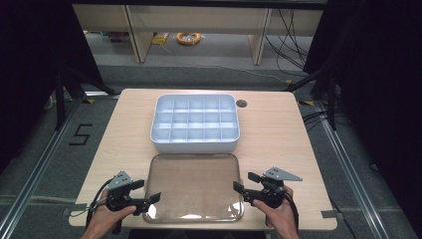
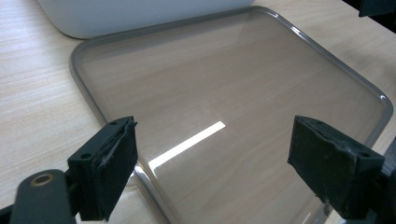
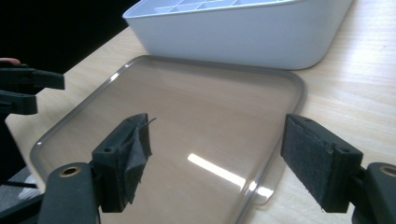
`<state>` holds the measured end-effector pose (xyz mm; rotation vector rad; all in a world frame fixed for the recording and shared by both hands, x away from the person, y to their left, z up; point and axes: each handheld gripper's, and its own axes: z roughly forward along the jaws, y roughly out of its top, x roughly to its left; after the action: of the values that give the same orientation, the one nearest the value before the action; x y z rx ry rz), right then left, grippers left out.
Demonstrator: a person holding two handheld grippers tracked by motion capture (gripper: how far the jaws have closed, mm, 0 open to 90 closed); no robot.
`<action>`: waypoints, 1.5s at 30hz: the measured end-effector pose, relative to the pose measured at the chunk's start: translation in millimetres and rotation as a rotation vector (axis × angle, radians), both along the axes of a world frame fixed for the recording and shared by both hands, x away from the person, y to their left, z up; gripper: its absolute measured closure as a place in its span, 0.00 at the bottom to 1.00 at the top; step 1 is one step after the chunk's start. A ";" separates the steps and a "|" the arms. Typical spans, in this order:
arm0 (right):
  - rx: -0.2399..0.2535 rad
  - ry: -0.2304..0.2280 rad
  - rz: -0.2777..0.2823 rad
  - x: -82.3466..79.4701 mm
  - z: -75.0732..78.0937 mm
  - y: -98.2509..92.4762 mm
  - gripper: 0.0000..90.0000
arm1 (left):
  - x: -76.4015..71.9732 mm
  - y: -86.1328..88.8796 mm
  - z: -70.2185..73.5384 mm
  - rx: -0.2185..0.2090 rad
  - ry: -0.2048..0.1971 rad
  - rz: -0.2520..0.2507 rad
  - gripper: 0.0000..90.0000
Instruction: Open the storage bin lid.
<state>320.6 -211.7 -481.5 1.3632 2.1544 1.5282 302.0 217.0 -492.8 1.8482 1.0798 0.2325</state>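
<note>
— So where's the clear lid (image 1: pixel 193 187)?
— Flat on the table (image 1: pixel 278 134), just in front of the white divided box (image 1: pixel 195 123).
— And the grippers?
— Left gripper (image 1: pixel 147 192) and right gripper (image 1: pixel 246 182) flank the lid, both with jaws apart, holding nothing.

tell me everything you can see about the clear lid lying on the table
The clear lid is a rounded-corner rectangle of see-through, slightly smoky plastic with a raised greyish rim; the wood grain shows through it and a light streak reflects off it. It lies flat on the wooden table, near the front edge, just in front of the white divided box, close to its wall; whether they touch is unclear. The left gripper and right gripper sit open at its two near corners, neither clamping it.
</note>
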 end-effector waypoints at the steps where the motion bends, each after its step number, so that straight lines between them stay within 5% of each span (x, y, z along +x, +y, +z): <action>1: -0.004 -0.008 0.024 -1.1 0.4 -1.1 0.28 | -1.3 0.1 0.9 0.016 -0.006 -0.014 0.17; 7: -0.026 -0.021 0.032 -8.4 -0.2 0.7 0.26 | -9.2 -4.0 1.6 0.004 -0.016 -0.019 0.17; 9: -0.026 0.007 0.018 -12.5 0.6 3.3 0.26 | -11.6 -4.6 1.9 0.008 -0.015 -0.023 0.17; 13: -0.022 -0.022 0.062 -15.4 -1.3 3.4 0.24 | -15.5 -5.2 2.1 0.011 -0.017 -0.039 0.17; 17: -0.022 0.016 0.064 -22.3 -0.7 6.6 0.22 | -19.3 -6.5 0.9 0.006 -0.017 -0.048 0.17; 22: -0.045 -0.017 0.079 -24.6 -2.8 6.6 0.18 | -24.7 -8.9 0.8 0.022 -0.016 -0.060 0.17; 27: -0.036 0.023 0.083 -30.8 -2.9 7.1 0.18 | -28.8 -11.8 0.5 0.031 -0.027 -0.084 0.17; 41: -0.099 0.015 0.117 -44.9 -8.2 5.0 0.18 | -46.4 -12.7 0.5 0.075 -0.030 -0.098 0.17; 45: -0.097 0.056 0.104 -53.4 -9.7 5.8 0.18 | -52.7 -15.2 0.3 0.078 -0.025 -0.110 0.17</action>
<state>267.1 -205.9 -491.2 1.2972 2.3347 1.4158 249.3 201.8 -492.5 1.9624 0.9601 0.2353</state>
